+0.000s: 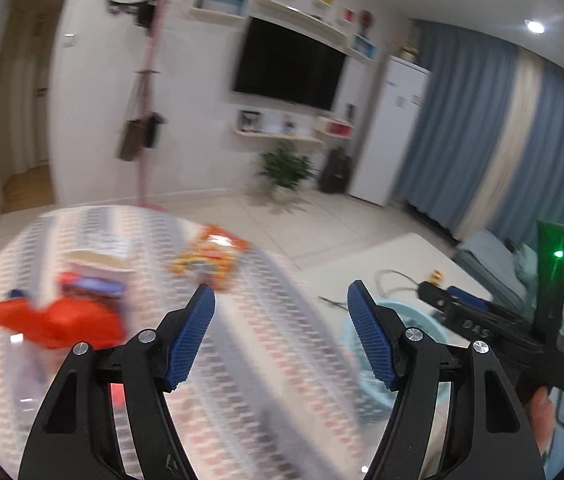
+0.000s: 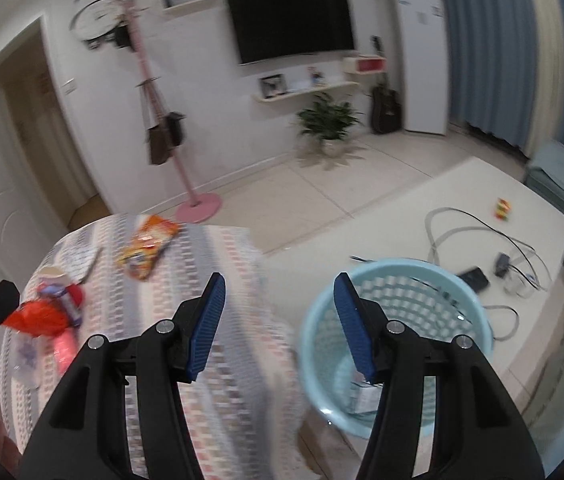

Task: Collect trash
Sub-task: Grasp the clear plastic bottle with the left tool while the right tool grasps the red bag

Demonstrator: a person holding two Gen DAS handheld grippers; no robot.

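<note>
I am holding both my left gripper and right gripper unclenched and empty, since the wrappers are lying on the table beside the basket.

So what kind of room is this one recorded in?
A home living room, most likely: a wall-mounted TV, a pink coat stand with bags, and a potted plant on the tiled floor.

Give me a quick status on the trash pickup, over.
Left tongs and right tongs open, empty. Orange snack wrapper and red wrapper on table; blue basket beside it on floor. Nothing in the way.
</note>
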